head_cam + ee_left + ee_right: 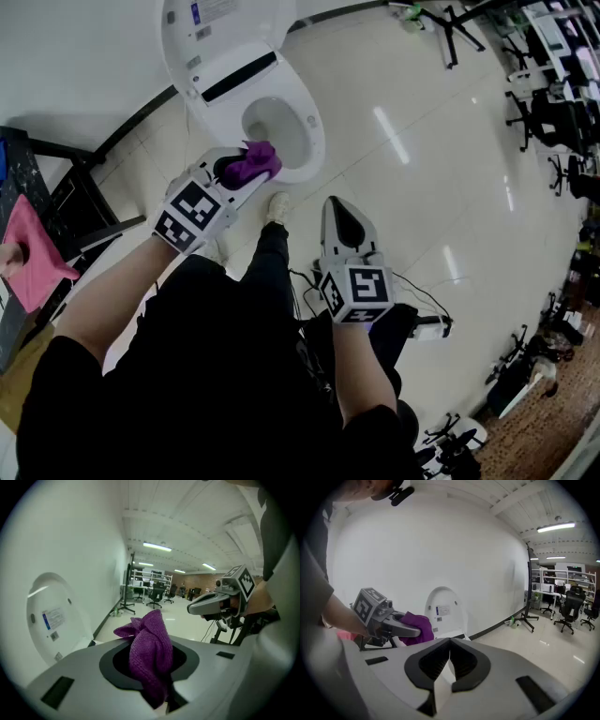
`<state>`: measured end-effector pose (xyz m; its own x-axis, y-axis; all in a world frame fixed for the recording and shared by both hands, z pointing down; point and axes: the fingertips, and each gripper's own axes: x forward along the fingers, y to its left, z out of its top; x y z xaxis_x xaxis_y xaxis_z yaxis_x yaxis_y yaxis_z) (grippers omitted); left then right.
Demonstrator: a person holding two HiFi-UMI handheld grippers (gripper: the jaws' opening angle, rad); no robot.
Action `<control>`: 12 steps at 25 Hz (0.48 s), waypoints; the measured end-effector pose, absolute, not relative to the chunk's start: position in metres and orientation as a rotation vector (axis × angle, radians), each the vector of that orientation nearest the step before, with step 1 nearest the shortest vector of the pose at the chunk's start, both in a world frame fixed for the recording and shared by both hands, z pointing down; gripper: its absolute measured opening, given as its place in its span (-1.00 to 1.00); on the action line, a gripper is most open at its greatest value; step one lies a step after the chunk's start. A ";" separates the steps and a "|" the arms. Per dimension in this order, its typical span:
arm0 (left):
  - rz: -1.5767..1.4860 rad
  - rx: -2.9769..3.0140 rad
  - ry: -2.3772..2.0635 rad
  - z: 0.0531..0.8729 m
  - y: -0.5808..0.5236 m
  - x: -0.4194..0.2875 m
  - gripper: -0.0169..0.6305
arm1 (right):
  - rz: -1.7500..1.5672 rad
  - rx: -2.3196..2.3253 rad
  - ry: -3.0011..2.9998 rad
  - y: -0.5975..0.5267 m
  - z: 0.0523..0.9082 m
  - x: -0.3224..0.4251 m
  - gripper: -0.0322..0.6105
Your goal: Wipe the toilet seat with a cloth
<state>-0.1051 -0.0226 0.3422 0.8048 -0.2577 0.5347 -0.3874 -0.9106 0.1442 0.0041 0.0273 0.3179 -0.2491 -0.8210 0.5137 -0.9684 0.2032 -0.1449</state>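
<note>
The left gripper (149, 656) is clamping a bunched purple cloth (152, 630) between its jaws, with folds sticking up past the tips. Its own view is showing only the raised toilet lid (49, 616) at the left. The head view is showing the cloth hanging at the near rim of the toilet seat (311, 127), upper centre, though contact is unclear. The right gripper (449, 644) is sitting closed on nothing, at lower centre of the head view, over the floor (441, 187).
</note>
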 end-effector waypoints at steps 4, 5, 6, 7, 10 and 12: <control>0.820 2.648 -0.494 0.416 -0.069 -0.035 -0.64 | 0.623 1.634 -2.126 -0.020 0.373 0.062 -0.85; 0.842 2.626 -0.489 0.437 -0.080 -0.019 -0.64 | 0.623 1.616 -2.121 -0.032 0.389 0.075 -0.85; 0.871 2.607 -0.481 0.458 -0.089 -0.003 -0.64 | 0.631 1.601 -2.119 -0.043 0.406 0.086 -0.85; 0.904 2.590 -0.473 0.480 -0.098 0.011 -0.64 | 0.645 1.590 -2.120 -0.053 0.425 0.097 -0.85; 1.009 2.533 -0.452 0.547 -0.121 0.045 -0.64 | 0.727 1.540 -2.111 -0.079 0.480 0.117 -0.85; 1.063 2.475 -0.449 0.589 -0.131 0.061 -0.64 | 0.792 1.502 -2.088 -0.089 0.515 0.126 -0.85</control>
<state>0.0608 -0.1314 0.5887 0.6577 -0.1303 0.7420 -0.4409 -0.8652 0.2388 0.1262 -0.0886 0.5152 -0.3083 -0.6944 0.6502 -0.9509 0.2435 -0.1909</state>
